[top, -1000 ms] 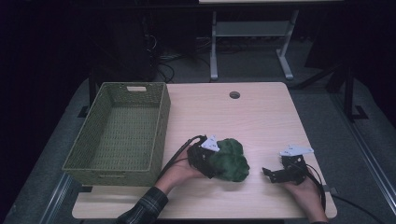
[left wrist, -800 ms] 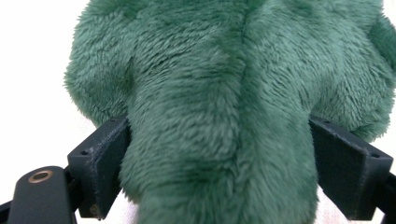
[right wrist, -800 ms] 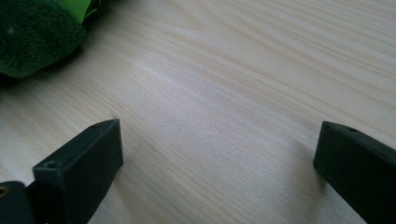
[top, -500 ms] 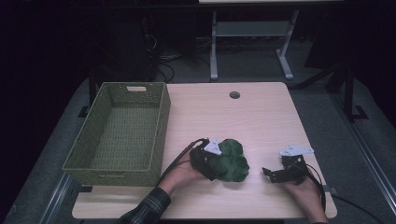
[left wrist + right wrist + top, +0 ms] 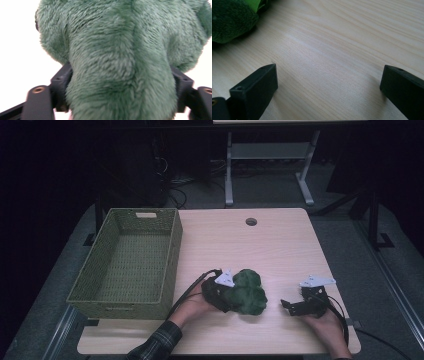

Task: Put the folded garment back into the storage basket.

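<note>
A green plush toy (image 5: 248, 292) lies on the wooden table (image 5: 260, 250) near its front edge. My left gripper (image 5: 229, 296) comes at it from the left, and its jaws have just been closing with the toy between them. In the left gripper view the fuzzy green plush toy (image 5: 120, 57) bulges between both jaws of the left gripper (image 5: 122, 78), which press into its sides. My right gripper (image 5: 289, 306) rests low on the table to the right of the toy, apart from it. Its own view shows the right gripper (image 5: 329, 77) open over bare wood, with the plush toy (image 5: 229, 20) at the top left.
A green woven basket (image 5: 172, 250) stands on the left side of the table with nothing in it. A round cable hole (image 5: 251, 221) sits near the far edge. A metal stand (image 5: 265, 165) is on the floor behind the table.
The left gripper has pushed a little further into the plush toy and its jaws have drawn in on it. The right gripper has kept still.
</note>
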A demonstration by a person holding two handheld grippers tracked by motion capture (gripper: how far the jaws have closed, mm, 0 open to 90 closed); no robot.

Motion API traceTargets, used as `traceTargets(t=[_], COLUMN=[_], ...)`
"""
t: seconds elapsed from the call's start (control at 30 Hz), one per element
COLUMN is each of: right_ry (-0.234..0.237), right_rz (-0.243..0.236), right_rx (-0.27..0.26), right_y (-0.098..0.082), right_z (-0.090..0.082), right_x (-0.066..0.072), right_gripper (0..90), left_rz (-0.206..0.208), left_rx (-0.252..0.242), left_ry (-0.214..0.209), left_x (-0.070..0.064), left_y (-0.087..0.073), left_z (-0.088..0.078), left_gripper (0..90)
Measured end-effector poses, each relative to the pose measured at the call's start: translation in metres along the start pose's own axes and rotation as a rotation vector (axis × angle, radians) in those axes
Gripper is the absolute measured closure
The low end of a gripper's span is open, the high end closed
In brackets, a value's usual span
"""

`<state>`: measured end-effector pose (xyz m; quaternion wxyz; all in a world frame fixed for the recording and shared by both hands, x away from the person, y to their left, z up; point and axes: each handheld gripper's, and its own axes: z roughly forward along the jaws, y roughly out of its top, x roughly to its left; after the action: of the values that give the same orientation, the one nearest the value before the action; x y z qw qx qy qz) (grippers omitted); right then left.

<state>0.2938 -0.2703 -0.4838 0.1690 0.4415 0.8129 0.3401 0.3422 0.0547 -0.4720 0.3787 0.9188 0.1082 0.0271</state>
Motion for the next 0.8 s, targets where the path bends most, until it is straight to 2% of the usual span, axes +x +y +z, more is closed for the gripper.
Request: traceTargets(t=[0.03, 0.23, 0.33, 0.43, 0.63, 0.8], right_ry=[0.0, 0.0, 0.0, -0.001, -0.004, -0.003], right_rz=[0.0, 0.002, 0.003, 0.004, 0.006, 0.01], right_rx=[0.0, 0.001, 0.001, 0.001, 0.0, 0.003], right_y=[0.0, 0.0, 0.0, 0.0, 0.0, 0.0], right_z=[0.0, 0.0, 0.0, 0.0, 0.0, 0.0], right_x=[0.0, 0.0, 0.0, 0.0, 0.001, 0.001], right_gripper=[1.1, 1.1, 1.1, 1.1, 1.1, 1.1], left_rz=[0.013, 0.009, -0.01, -0.023, -0.083, -0.105], left_rx=[0.005, 0.026, 0.027, 0.044, 0.056, 0.073], left_ry=[-0.005, -0.023, -0.033, -0.024, -0.036, -0.029], left_x=[0.0, -0.003, -0.003, -0.004, -0.003, -0.004], left_y=[0.001, 0.003, 0.004, 0.006, 0.007, 0.01], left_z=[-0.001, -0.004, -0.004, -0.004, -0.006, -0.011], left_gripper=[34.1, 58.7, 65.7, 68.6, 70.1, 70.1])
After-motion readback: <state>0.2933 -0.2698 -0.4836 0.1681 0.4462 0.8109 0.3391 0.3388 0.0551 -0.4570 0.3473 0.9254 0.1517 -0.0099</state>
